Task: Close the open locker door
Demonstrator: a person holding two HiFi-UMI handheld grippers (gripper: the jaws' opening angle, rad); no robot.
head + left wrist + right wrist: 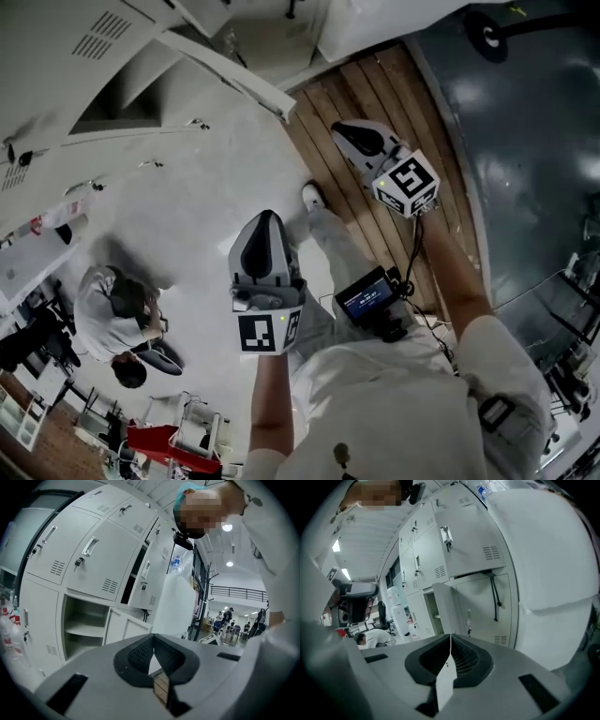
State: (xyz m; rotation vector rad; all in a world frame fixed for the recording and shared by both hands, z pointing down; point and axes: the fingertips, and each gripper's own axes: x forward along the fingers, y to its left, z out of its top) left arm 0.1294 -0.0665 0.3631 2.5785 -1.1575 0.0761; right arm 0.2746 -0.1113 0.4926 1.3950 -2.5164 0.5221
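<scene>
Head view: overhead, steeply down; locker bank (pixel 66 47) at 10 o'clock. Gripper views: low, forward-facing, toward same bank from near; bank shared by all.

The open locker door (pixel 230 73) is jutting out from the locker bank (pixel 56 47), ahead of the left gripper (pixel 265 217) and right gripper (pixel 343 132); a person (pixel 112 319) is crouching off to their left.

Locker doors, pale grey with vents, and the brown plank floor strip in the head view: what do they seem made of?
The pale grey locker doors look like painted sheet metal, satin finish: thin edges, punched vent slots, shiny handles. The brown plank floor strip looks like wood or wood-look boards: parallel seams, streaky grain; which, I cannot tell.
</scene>
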